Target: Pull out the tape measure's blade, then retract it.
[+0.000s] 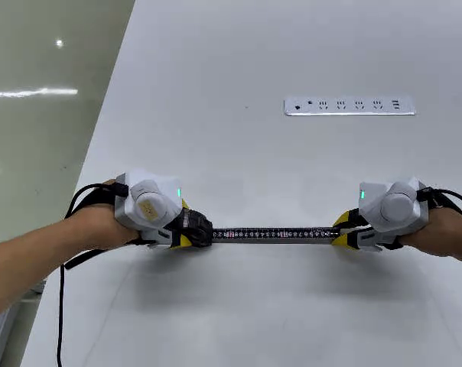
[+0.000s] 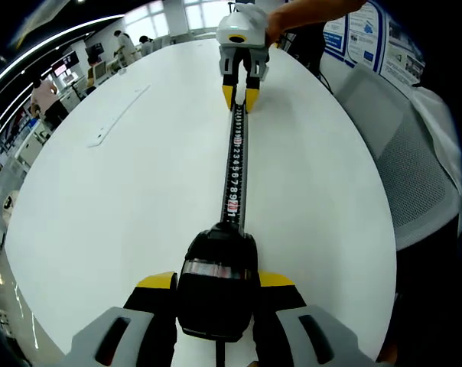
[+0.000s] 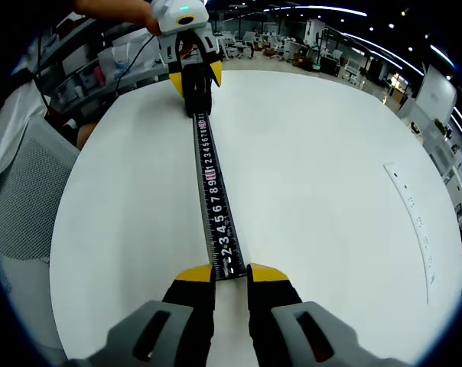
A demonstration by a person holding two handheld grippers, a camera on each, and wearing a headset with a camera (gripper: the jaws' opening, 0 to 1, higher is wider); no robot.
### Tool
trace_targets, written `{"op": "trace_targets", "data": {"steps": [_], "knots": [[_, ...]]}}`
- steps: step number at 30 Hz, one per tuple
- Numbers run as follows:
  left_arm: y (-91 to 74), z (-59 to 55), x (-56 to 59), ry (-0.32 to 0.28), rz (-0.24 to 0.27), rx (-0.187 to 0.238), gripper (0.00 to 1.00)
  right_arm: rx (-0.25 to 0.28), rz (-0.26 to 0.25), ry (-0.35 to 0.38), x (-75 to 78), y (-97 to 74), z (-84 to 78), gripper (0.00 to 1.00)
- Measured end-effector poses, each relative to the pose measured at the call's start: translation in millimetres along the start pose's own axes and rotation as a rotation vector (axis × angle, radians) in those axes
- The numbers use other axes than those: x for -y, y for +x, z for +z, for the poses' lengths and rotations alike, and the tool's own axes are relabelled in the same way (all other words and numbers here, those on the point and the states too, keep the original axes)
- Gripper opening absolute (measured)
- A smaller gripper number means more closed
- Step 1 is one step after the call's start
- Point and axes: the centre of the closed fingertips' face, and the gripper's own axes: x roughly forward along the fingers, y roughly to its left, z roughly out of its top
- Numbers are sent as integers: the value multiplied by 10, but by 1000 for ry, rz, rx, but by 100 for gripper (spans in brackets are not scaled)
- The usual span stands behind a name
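While you hold both grippers low over the near part of the white table (image 1: 239, 321), the tape measure (image 1: 200, 228) sits in the left gripper (image 1: 188, 225). Its jaws are clenched on the black body from both sides, and in the left gripper view the yellow fingertips (image 2: 159, 280) press against its flanks. A black cable (image 1: 61, 306) loops from that gripper and hangs down past the table's left edge, over the pale green floor (image 1: 40, 115).

From the body the blade (image 1: 275, 233) runs straight across to your right gripper (image 1: 341, 230), numbers facing up, close over the tabletop. I cannot tell whether it touches the surface. The right jaws are closed on the blade's free end, with one yellow tip on each side of it, as the right gripper view (image 3: 231, 273) shows.

A grey mesh chair (image 2: 414, 176) stands at the table's near edge, beside you.

Farther out, a white power strip (image 1: 349, 105) lies flat on the table, well apart from the blade and roughly parallel to it. Beyond the table, the left gripper view shows people (image 2: 43, 95) among desks.
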Motion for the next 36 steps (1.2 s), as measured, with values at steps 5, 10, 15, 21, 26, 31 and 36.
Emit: {"op": "trace_targets", "data": {"steps": [5, 10, 15, 21, 26, 31, 36], "knots": [[14, 7, -21, -22, 22, 9, 40, -10, -17, 10, 24, 11, -25, 16], [-2, 50, -21, -34, 34, 17, 42, -17, -25, 12, 34, 24, -52, 16], [-29, 56, -34, -49, 49, 23, 44, -27, -40, 41, 45, 9, -81, 19], [-103, 54, -47, -91, 80, 37, 47, -25, -68, 74, 52, -20, -87, 19], [-171, 45, -75, -126, 113, 50, 49, -15, -90, 98, 54, -72, -70, 22], [-215, 50, -59, -176, 128, 72, 51, 1, -108, 134, 55, -125, -38, 24], [-254, 63, -36, -200, 150, 80, 53, 10, -122, 153, 29, -171, -6, 28]]}}
